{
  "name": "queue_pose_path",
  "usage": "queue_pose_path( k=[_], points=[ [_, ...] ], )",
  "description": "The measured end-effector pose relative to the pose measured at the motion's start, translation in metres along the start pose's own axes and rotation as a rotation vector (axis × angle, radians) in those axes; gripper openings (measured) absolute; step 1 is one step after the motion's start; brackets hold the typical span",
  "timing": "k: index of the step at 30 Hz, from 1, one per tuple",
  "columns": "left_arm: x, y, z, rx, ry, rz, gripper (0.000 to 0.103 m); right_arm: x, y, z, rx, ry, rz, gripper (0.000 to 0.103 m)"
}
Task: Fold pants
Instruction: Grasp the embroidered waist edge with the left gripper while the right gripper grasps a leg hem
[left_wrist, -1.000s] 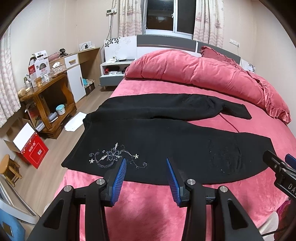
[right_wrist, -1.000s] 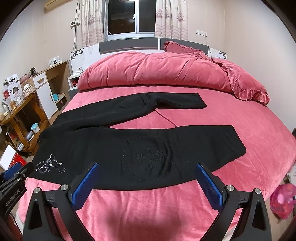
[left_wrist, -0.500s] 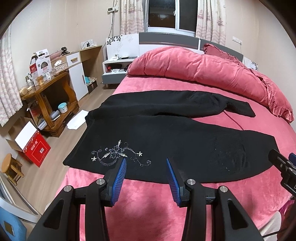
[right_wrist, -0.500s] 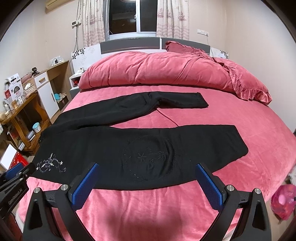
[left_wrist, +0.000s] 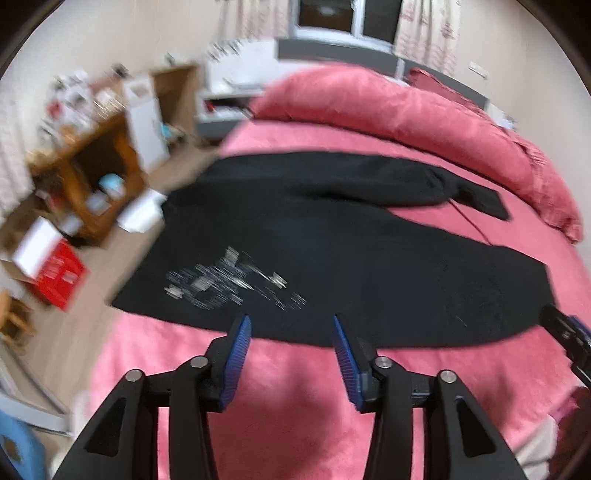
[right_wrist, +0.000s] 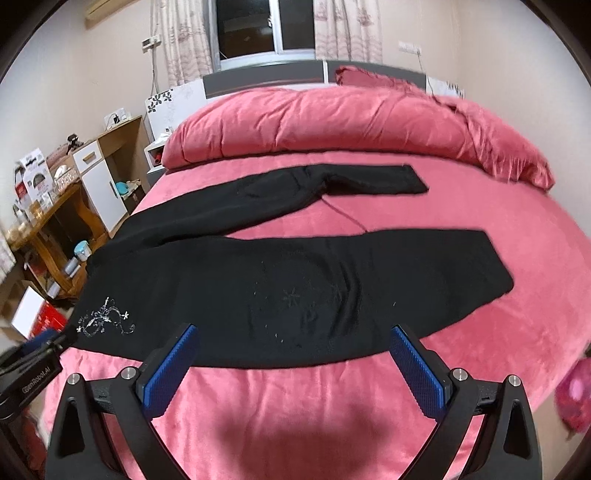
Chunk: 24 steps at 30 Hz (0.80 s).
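Observation:
Black pants (right_wrist: 295, 280) lie spread flat across the pink bed (right_wrist: 295, 398), waist at the left with a silver flower pattern (right_wrist: 105, 321), both legs reaching right and the far leg (right_wrist: 332, 184) bent. In the left wrist view the pants (left_wrist: 351, 258) are blurred. My left gripper (left_wrist: 291, 325) is open and empty, just short of the near hem below the pattern (left_wrist: 229, 280). My right gripper (right_wrist: 293, 332) is wide open and empty, above the near edge of the front leg.
A pink duvet (right_wrist: 351, 122) is piled at the head of the bed. A wooden desk with clutter (right_wrist: 48, 214), a white cabinet (right_wrist: 99, 184) and a red box (left_wrist: 51, 269) stand on the floor at the left. A pink object (right_wrist: 574, 395) lies at the bed's right.
Both grippers have moved a little closer to the near edge of the pants. The left wrist view has swung and is now blurred. Both grippers stay open.

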<state>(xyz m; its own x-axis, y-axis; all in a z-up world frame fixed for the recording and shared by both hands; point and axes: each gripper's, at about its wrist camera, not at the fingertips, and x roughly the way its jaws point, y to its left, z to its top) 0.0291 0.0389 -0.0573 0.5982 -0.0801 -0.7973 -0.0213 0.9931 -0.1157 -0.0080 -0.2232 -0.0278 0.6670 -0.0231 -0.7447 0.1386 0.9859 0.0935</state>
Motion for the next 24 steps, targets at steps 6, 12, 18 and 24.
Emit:
queue_pose_path(
  k=[6,12,18,24],
  points=[
    [0.033,0.052,-0.010,-0.208,0.104,-0.154,0.050,0.027,-0.040,-0.013,0.131,0.062,0.093,0.101],
    [0.056,0.098,-0.017,-0.299,0.094,-0.077,0.049,0.048,-0.110,-0.020,0.265,0.070,0.087,0.101],
    [0.068,0.131,-0.021,-0.410,0.025,-0.113,0.049,0.062,-0.177,-0.021,0.428,0.063,0.096,0.101],
    [0.087,0.163,-0.024,-0.583,0.035,-0.163,0.049,0.089,-0.238,-0.026,0.666,0.054,0.096,0.083]
  ],
)
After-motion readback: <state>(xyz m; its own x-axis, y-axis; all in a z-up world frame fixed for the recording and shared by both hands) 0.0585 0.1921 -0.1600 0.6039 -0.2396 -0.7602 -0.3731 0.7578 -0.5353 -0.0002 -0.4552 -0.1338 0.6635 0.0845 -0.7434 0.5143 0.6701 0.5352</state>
